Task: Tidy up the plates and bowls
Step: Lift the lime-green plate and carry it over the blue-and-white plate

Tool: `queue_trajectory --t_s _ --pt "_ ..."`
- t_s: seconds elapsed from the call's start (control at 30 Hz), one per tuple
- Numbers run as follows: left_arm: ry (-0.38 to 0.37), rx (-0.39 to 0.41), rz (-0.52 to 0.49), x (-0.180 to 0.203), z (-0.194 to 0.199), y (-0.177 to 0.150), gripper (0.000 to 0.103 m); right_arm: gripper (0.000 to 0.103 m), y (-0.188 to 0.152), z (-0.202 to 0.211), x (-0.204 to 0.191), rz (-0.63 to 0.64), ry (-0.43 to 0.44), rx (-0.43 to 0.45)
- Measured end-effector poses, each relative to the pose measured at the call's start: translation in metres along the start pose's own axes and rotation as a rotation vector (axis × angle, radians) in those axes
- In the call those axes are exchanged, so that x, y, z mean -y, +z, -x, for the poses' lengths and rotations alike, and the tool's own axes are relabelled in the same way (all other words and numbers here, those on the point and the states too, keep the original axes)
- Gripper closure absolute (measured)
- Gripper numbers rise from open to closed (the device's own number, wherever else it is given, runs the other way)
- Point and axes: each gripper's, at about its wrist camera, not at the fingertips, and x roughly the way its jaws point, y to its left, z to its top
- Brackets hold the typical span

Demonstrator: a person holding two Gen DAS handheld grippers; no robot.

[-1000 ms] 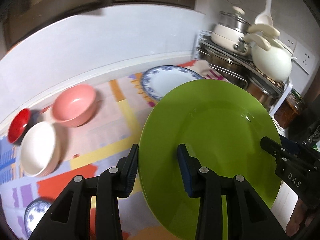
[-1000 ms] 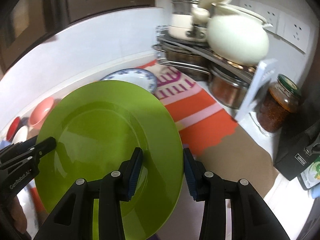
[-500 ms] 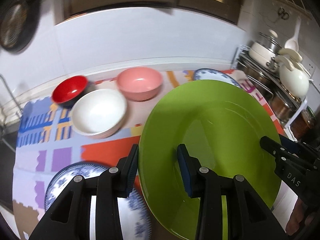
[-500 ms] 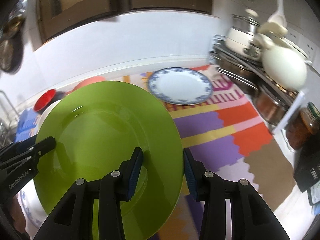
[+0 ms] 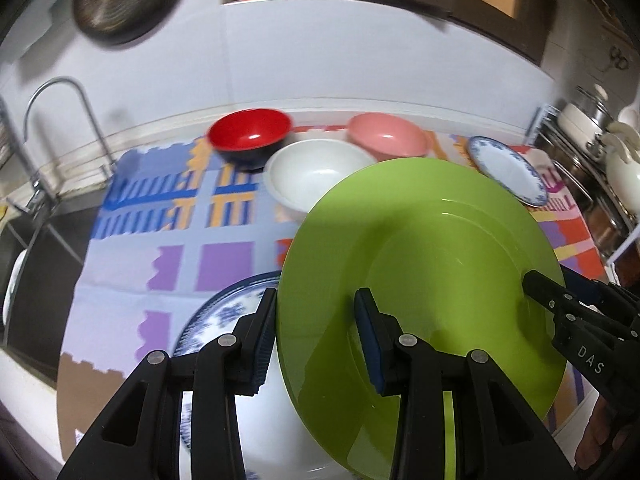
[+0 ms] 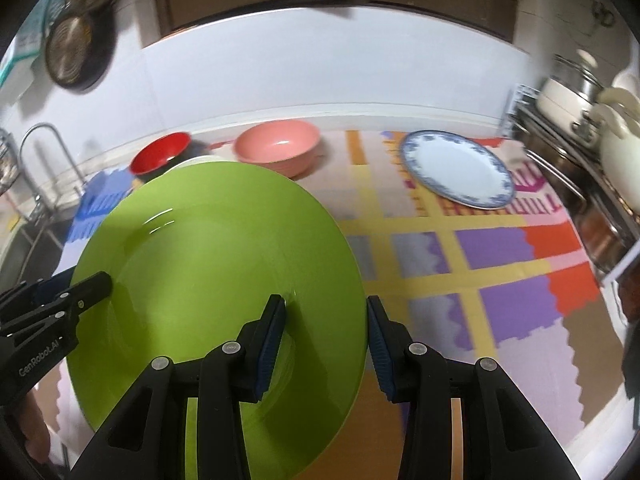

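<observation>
A large green plate (image 5: 432, 280) is held in the air between both grippers; it also shows in the right wrist view (image 6: 216, 264). My left gripper (image 5: 316, 332) is shut on its left rim. My right gripper (image 6: 326, 336) is shut on its right rim, and also shows in the left wrist view (image 5: 576, 312). A blue-rimmed plate (image 5: 224, 320) lies below the green plate's left part. A white bowl (image 5: 316, 180), a red bowl (image 5: 250, 138) and a pink bowl (image 5: 386, 138) stand behind. Another blue-rimmed plate (image 6: 456, 170) lies at the right.
A colourful mat (image 6: 480, 256) covers the counter. A sink with a tap (image 5: 56, 128) is at the left. A rack with pots and a white kettle (image 6: 600, 140) stands at the right. A pan (image 6: 76, 52) hangs on the wall.
Both grippers have carried the green plate to the left. It has gone from over the right blue-rimmed plate to over the left one, with the sink coming into view.
</observation>
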Motion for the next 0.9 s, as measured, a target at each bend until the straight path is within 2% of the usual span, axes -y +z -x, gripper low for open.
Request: queue_trajectory --t_s 0.5,0.9 --pt "0.074 -0.085 0.09 -0.069 -0.004 -0.034 0.064 0.061 -0.009 -0.023 -0.076 0.128 0.079 -0.082" --pt "0.097 -0.164 0.141 -0.093 -0.023 -0.057 0.064 0.061 -0.024 -0.051 -0.107 0.179 0.114 -0.174"
